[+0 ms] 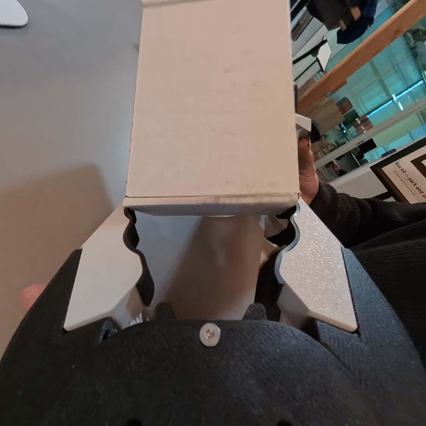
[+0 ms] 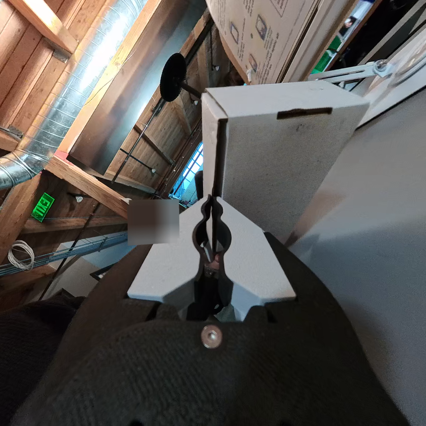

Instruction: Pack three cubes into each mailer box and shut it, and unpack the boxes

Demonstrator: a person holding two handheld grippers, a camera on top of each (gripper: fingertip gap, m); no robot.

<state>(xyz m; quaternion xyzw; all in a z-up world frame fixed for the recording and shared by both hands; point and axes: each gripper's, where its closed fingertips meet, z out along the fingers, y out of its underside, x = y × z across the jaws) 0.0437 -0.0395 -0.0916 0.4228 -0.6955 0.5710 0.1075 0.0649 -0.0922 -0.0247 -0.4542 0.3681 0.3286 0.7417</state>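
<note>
Item: white cardboard mailer box point(image 1: 212, 103), held off the grey surface point(image 1: 57, 92) between two grippers. Left gripper point(image 1: 211, 213): jaws spread wide, spanning the box's near end, one fingertip at each near corner; whether they pressed or merely touched could not be told. The box's long axis ran straight ahead from these jaws. Right gripper point(image 2: 212, 202): jaws closed on a thin cardboard panel edge, seemingly the lid or a flap of the mailer box point(image 2: 276, 149), which stood ahead and slightly right. A tab slot point(image 2: 304, 113) showed in the far face. Judgement: the right gripper, being on the flap, was the nearer to any opening or shutting move; open air lay left of the box, the surface close on its right. Cubes: none visible; contents could not be told.
</note>
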